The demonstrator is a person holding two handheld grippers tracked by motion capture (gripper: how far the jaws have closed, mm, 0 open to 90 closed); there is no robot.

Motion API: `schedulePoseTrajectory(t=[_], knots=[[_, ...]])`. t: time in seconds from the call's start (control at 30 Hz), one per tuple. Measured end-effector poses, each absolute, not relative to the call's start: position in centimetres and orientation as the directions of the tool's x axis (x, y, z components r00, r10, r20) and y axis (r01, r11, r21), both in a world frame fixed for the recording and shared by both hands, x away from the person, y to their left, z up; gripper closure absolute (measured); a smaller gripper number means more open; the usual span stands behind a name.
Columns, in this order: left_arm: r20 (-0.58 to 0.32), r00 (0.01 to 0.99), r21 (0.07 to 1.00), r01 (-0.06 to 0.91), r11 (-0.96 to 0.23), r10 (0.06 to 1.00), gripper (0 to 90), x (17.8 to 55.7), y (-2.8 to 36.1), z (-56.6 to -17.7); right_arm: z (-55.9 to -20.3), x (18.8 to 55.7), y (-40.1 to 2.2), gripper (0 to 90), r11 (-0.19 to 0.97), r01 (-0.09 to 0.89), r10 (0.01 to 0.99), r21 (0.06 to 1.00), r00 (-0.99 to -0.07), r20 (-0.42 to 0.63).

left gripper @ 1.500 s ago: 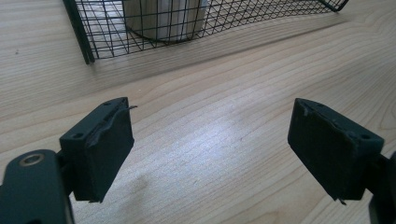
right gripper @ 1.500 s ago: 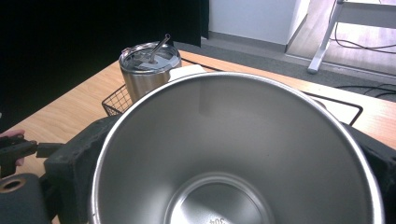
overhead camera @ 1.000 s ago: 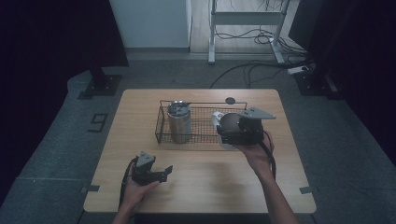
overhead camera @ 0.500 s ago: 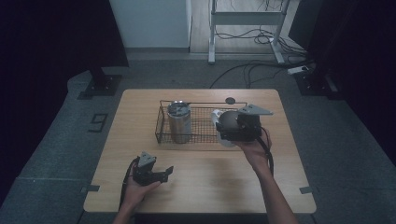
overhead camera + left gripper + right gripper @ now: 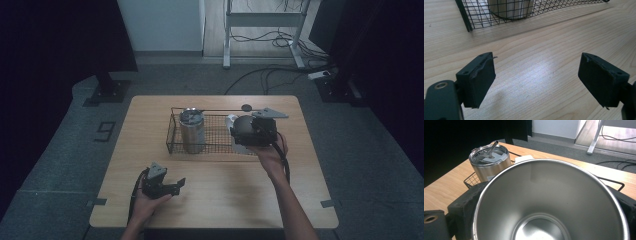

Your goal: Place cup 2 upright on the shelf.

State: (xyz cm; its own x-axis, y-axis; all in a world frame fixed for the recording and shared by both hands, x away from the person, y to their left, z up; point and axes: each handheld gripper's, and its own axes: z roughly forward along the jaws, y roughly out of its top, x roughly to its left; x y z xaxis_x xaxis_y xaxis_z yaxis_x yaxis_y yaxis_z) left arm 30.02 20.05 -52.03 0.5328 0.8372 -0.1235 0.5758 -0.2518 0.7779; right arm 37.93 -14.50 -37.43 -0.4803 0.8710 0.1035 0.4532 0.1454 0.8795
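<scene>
A lidded steel tumbler (image 5: 191,131) (image 5: 489,163) stands upright in the left end of a black wire basket (image 5: 216,149) at mid-table. Over the basket's right end, my right gripper (image 5: 241,131) (image 5: 549,202) is shut on an open steel cup (image 5: 244,125) (image 5: 554,202), its jaws pressing on either side of the cup's wall. The cup's bare, shiny inside faces the right gripper view. Near the front left of the table my left gripper (image 5: 177,184) (image 5: 536,77) is open, with its pads (image 5: 480,80) wide apart above bare wood and nothing between them.
A white object (image 5: 232,120) (image 5: 524,158) lies in the basket behind the held cup. A small dark disc (image 5: 246,107) rests on the wooden table (image 5: 300,200) beyond the basket. The basket's front corner (image 5: 466,22) stands just ahead of the left gripper.
My right gripper has carried the cup slightly left and farther over the basket. The left gripper has stayed where it was.
</scene>
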Motion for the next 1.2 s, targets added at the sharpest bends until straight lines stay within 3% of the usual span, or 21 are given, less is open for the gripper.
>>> schedulePoseTrajectory(t=[1.2], knots=[[-0.149, 0.545, 0.777, 0.58, -0.244, 0.825, 14.4, 30.0, 19.8, -52.1, -37.9, 42.9, -12.8, 5.6, 0.166, 0.497, 0.886, 0.852, -0.454, 0.092]])
